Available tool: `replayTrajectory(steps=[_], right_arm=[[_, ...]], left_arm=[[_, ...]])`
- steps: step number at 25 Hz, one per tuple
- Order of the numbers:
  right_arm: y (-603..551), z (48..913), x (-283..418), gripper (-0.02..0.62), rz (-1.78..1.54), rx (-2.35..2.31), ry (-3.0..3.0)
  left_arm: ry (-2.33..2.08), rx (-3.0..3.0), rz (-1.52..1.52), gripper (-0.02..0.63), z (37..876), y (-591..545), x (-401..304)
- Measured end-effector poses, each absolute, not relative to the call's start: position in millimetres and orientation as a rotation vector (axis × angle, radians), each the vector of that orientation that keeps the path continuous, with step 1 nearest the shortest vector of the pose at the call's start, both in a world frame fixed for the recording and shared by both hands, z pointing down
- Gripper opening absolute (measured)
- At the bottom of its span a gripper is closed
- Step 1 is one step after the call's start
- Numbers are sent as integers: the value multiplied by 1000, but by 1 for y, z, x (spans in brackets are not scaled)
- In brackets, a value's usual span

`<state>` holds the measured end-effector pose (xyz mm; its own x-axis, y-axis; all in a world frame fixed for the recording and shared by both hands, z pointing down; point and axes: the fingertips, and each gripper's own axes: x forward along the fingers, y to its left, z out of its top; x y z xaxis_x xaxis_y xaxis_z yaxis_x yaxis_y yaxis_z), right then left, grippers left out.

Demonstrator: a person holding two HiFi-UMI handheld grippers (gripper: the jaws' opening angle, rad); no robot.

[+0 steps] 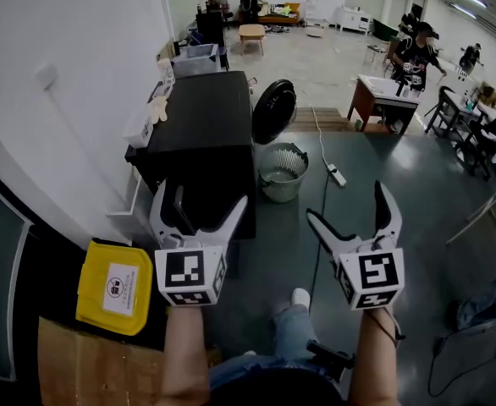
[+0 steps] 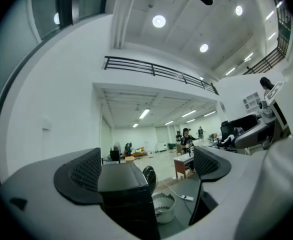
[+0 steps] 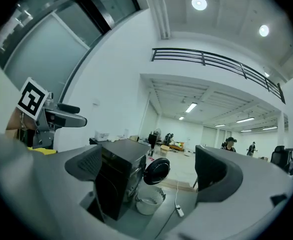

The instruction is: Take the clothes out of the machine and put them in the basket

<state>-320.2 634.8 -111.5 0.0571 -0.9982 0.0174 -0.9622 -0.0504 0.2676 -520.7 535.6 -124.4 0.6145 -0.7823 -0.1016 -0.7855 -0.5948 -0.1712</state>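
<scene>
The left gripper [image 1: 201,194] and right gripper [image 1: 347,201] had jaws released, grasping nothing. The basket [image 1: 283,172] stood at four o'clock from the machine [image 1: 201,138], whose door [image 1: 273,111] hung open.

The right gripper [image 3: 149,170] holds its jaws wide apart, empty. The black machine [image 3: 117,176] has its round door [image 3: 157,170] open. A white basket [image 3: 149,202] sits just beside the machine.

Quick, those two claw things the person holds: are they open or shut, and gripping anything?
Left gripper: open, nothing between its jaws.
Right gripper: open, nothing between its jaws.
</scene>
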Motion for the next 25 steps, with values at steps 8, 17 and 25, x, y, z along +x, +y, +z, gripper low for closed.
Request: replayTrajectory(steps=[8,17,25], right_arm=[[591,-113,-239,558,-174,2211,-2016],[523,-117,-154,557,-146,2145,-2072],[471,-122,-90,557,-201,2068,-2102]], left_arm=[[1237,-2634,-106,552,-121,483,-444],[1317,-2632,-144,552,-123,424,-369],[1408,-2607,-136,552,-117,385,-313]])
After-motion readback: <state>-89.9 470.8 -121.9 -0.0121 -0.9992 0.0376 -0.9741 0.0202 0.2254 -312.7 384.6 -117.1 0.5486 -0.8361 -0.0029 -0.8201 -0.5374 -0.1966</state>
